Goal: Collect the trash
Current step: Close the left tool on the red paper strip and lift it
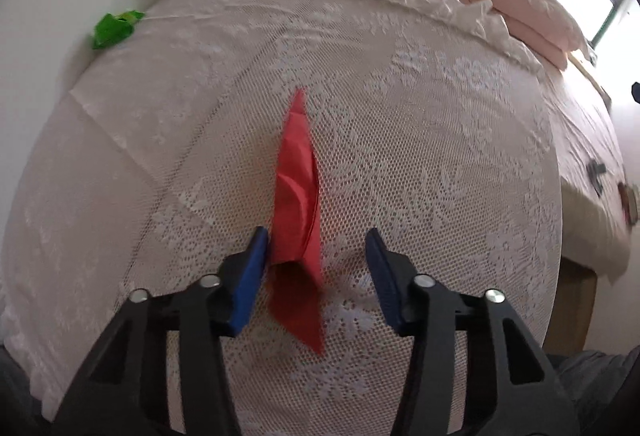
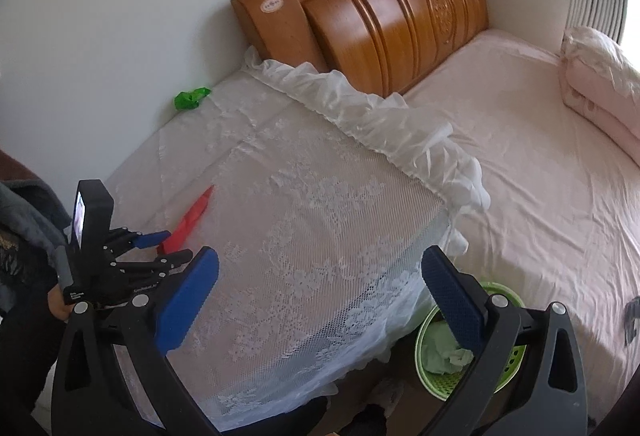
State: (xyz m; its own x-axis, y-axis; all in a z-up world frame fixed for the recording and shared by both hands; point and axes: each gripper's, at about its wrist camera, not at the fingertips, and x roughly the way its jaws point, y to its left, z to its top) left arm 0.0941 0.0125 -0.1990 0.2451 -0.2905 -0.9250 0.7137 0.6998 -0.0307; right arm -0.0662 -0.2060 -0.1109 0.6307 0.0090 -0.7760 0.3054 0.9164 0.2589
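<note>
Sticker (image 2: 271, 4) on wooden headboard (image 2: 384, 12), its writing too blurred.

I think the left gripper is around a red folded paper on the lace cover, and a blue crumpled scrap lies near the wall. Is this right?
Not quite: the crumpled scrap near the wall is green, not blue, as the left wrist view shows. The rest holds: the left gripper is around the red folded paper on the lace cover.

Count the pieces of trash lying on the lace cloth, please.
2: a red paper between the left gripper's jaws, and a green scrap near the wall. Others may be hidden.
</note>
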